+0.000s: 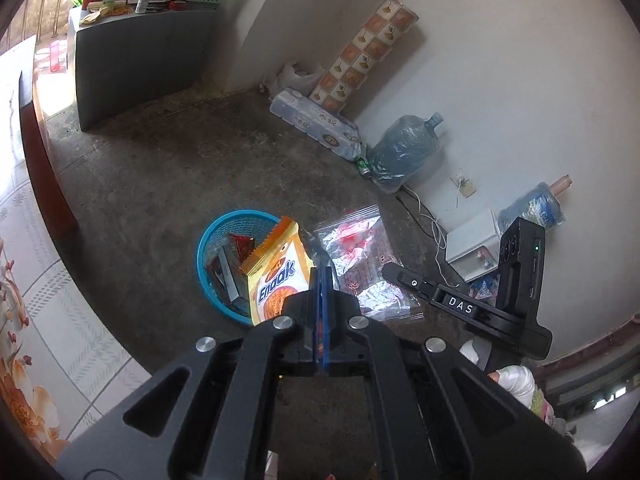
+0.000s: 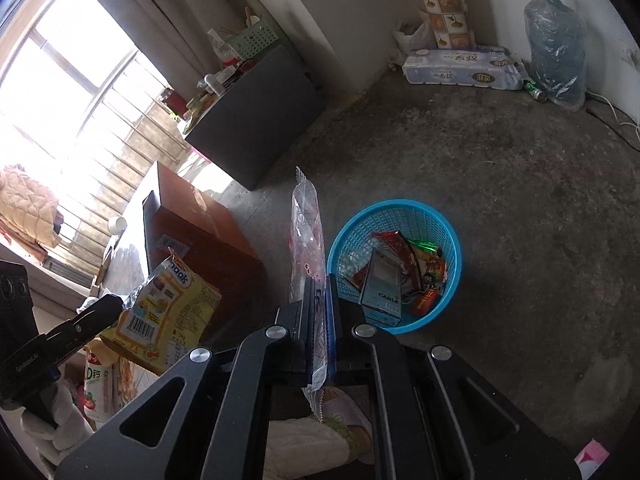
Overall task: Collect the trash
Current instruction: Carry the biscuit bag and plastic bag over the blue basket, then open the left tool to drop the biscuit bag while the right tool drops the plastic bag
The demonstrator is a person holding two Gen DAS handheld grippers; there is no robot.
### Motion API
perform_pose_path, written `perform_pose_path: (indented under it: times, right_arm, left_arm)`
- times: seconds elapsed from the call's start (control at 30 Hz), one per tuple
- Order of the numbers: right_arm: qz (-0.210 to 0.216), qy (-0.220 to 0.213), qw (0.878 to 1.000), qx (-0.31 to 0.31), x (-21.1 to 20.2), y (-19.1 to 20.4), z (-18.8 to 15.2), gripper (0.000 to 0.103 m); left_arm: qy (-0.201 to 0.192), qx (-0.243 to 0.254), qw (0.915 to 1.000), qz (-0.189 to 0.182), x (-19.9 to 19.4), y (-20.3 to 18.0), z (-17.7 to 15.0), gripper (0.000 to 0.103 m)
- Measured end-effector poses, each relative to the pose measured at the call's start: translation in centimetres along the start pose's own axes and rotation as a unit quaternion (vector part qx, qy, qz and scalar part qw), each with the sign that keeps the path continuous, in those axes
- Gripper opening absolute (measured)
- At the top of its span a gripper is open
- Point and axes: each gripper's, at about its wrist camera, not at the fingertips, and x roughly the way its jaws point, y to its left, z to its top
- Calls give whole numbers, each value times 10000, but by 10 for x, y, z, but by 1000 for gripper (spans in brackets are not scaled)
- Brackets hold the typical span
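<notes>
Nearest the left wrist camera, the left hand-held gripper (image 1: pixel 322 280) was closed on the lower edge of an orange and white snack bag (image 1: pixel 276 276), which carried the word "Enaak". Just behind this bag a round blue basket (image 1: pixel 208 240) stood on the concrete floor (image 1: pixel 160 168). To the right, the right hand-held gripper (image 1: pixel 390 270) came into that view with the letters "DAS" on its black body, and a clear plastic bag (image 1: pixel 360 264) with red print was spread beside it.

From the right wrist camera, the right hand-held gripper (image 2: pixel 320 284) was closed on that clear plastic bag (image 2: pixel 306 224), which stood up thin between its fingers. Only this view looked down into the blue basket (image 2: pixel 452 240): it held a grey box (image 2: pixel 382 280) marked "CABLE" and several red, green and orange wrappers (image 2: pixel 420 264). Only this view showed the back of the snack bag (image 2: pixel 168 312), with a barcode, hanging from the left hand-held gripper (image 2: pixel 114 304), whose side read "GenRobot.AI". Behind it a brown carton (image 2: pixel 200 232) was visible.

Farther away, a pack of paper rolls (image 2: pixel 460 68) and a wrapped water bottle (image 2: pixel 556 48) stood by the white wall. A grey counter (image 2: pixel 260 120) under the window carried a green basket (image 2: pixel 252 40) and small clutter. The white box (image 1: pixel 472 244) by the wall appeared only in the left view.
</notes>
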Motion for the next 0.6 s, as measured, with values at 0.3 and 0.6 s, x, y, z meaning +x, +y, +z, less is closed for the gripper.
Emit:
perform_pose_path:
  times: [0.3, 0.6]
  right_arm:
    - [-404, 265, 9981, 387, 81, -48, 33, 5]
    - [-787, 248, 9951, 551, 135, -81, 42, 39]
  left_arm:
    - [692, -364, 9969, 49, 126, 12, 33, 0]
    - [579, -664, 9959, 190, 171, 33, 39, 41]
